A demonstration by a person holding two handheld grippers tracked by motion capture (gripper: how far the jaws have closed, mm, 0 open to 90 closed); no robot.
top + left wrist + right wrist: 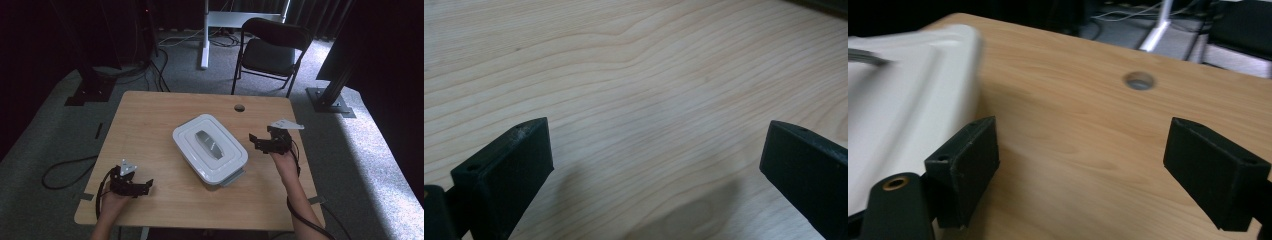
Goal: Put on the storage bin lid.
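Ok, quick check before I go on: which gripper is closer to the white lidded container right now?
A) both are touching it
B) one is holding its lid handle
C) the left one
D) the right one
D: in the high view the right gripper sits just beside the white container with its jaws open, while the left gripper is off near the table's front corner.

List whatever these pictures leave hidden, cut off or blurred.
- Contents of the white container: hidden by its closed lid, high view.
- Container's near side in the right gripper view: blurred and cut by the left edge.
- Grey clip at its near end: too small to tell if latched.
- Person's forearms: cut by the bottom edge, high view.
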